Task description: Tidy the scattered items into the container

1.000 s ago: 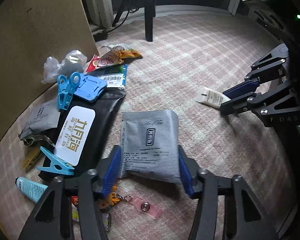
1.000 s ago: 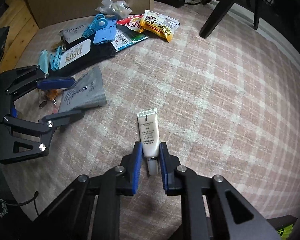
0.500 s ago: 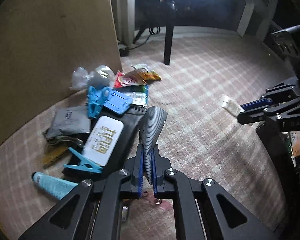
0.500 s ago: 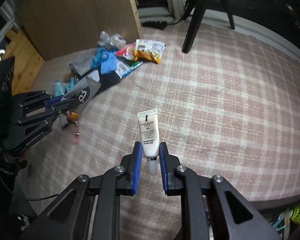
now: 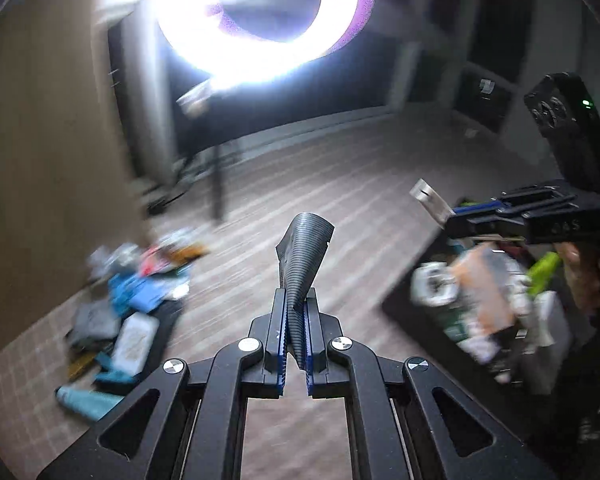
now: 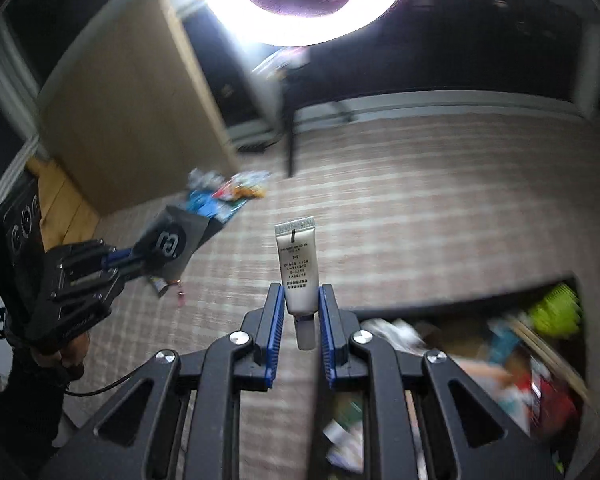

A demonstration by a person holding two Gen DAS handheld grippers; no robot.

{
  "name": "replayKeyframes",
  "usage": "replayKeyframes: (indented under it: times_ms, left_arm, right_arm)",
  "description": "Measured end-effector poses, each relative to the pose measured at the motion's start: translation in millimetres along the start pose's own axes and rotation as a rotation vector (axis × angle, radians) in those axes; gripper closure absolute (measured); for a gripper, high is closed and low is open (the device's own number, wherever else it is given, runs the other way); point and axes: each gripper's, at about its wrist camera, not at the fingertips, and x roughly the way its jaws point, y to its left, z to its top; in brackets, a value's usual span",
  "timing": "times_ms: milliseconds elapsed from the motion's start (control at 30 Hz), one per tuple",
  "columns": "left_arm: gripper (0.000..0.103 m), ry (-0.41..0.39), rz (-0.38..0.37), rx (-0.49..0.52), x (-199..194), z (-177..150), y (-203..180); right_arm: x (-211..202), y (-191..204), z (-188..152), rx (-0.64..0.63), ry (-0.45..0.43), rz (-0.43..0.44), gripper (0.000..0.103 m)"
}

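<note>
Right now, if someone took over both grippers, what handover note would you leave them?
Left gripper: shut on the grey striped sachet, lifted clear of the rug.
Right gripper: shut on the white tube, also in the air.
Container: at lower right, already holding many items.
Left to do: drop both in, then clear the pile by the board.

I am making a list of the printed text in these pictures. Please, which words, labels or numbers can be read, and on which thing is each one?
"DAS", faint: on the body of the right gripper, left wrist view.
Black printed lines on the white tube: too small to read.
Round white logo on the grey pouch in the left gripper: one bold character, cannot tell which.
Embossed lettering on the left gripper body, right wrist view: blurred.
Packages on the floor and in the container: blurred.
</note>
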Motion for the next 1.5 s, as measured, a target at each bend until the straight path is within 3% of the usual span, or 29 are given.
replayKeyframes:
  times_ms: [100,233,367,500,833,900,967,1067,1233,1433,1500]
  left_arm:
    - [0.097,-0.006,-0.1,0.07,4.7,13.8,-45.1]
    - [0.097,0.001,-0.185,0.166,15.9,20.3,-104.0]
    - [0.097,0.028,-0.255,0.197,29.9,20.7,-139.7]
    - [0.097,0.062,-0.295,0.229,40.9,20.6,-167.7]
    - [0.094,0.049,-0.372,0.352,59.0,46.9,-239.3]
    - [0.082,0.065,-0.368,0.362,68.4,49.8,-249.2]
    - [0.071,0.072,-0.358,0.352,75.8,52.7,-252.8]
    - [0.071,0.075,-0.355,0.332,78.2,52.9,-247.2]
    - [0.071,0.075,-0.291,0.291,73.5,48.7,-212.4]
    - [0.073,0.076,-0.185,0.264,59.0,24.9,-163.2]
    - [0.073,0.068,-0.158,0.255,54.5,17.1,-151.5]
  right_arm:
    - [-40.9,-34.6,-23.3,0.07,-0.051,-0.1,0.086]
    - [-75.1,-78.3,-57.2,0.178,-0.081,-0.181,0.086]
    - [-94.4,-113.0,-82.6,0.265,-0.098,-0.231,0.086]
    - [-98.7,-129.2,-98.8,0.303,-0.097,-0.26,0.086]
    - [-86.2,-132.1,-107.3,0.301,-0.078,-0.262,0.084]
    - [-86.0,-134.4,-108.9,0.32,-0.073,-0.3,0.064]
    - [-93.7,-137.0,-112.7,0.354,-0.11,-0.3,0.061]
    - [-111.5,-142.4,-118.5,0.407,-0.169,-0.29,0.061]
    - [-141.7,-156.3,-143.9,0.516,-0.222,-0.392,0.061]
    - [-157.2,-166.6,-198.6,0.62,-0.231,-0.516,0.063]
    - [-160.2,-170.2,-226.1,0.64,-0.226,-0.558,0.071]
